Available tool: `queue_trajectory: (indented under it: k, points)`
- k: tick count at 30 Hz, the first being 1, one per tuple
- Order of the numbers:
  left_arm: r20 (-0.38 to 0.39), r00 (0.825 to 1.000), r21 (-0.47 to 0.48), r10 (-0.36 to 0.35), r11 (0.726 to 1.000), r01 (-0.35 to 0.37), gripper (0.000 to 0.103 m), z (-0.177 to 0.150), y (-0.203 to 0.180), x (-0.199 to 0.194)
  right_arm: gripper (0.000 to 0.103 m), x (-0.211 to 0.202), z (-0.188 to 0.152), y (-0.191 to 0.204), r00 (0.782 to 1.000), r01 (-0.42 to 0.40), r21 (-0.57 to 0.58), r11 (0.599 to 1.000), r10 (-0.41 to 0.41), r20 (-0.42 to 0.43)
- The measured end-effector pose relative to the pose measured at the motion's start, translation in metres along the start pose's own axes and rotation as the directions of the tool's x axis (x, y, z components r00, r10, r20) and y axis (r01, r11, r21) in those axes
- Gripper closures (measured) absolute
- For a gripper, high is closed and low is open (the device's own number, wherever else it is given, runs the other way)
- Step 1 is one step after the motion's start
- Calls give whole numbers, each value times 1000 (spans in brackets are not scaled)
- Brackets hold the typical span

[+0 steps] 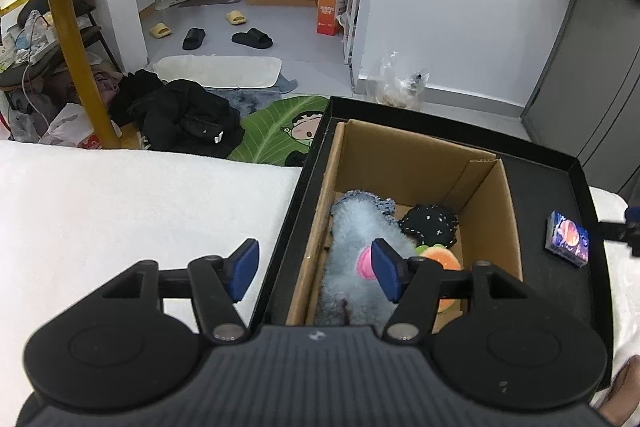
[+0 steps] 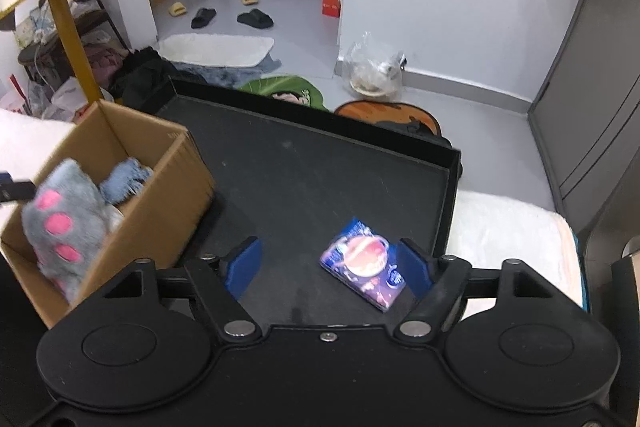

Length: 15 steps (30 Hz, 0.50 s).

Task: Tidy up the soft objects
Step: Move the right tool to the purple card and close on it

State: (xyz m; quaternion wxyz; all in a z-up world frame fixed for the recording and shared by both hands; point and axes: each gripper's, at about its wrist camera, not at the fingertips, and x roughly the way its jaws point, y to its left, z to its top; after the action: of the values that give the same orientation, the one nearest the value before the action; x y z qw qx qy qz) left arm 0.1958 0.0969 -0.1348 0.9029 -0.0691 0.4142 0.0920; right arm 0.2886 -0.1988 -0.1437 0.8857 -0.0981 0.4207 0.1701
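Packet approached, toys boxed

The right gripper [image 2: 330,269], open and empty, should be centred over the packet [image 2: 365,269]; left gripper [image 1: 314,269] open, empty.

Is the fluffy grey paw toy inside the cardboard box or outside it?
Inside. The grey paw toy lies within the cardboard box, its pink pads poking above the rim.

Grey plush paw [image 2: 60,227], pink pads; brown box [image 2: 160,187]

— What's getting lost on your end?
— I'm seeing the grey plush paw [image 2: 60,227] smearing with blur at the right wrist view's left; my left gripper [image 1: 314,269] is covering its lower part.
— And the orange toy [image 1: 442,261]?
— Mostly hiding behind a finger.
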Motion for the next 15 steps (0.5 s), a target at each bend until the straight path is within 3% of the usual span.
queue_trajectory:
  k: [4,15]
  points:
    - [-5,1000,34,14,999,-14,39,0,-8,1,20,9,-9,2,1000,1,-63,998,0,9]
    - [-47,996,127,82,989,-76,39,2,-34,10,20,39,-13,-2,1000,-1,-166,986,-1,-13]
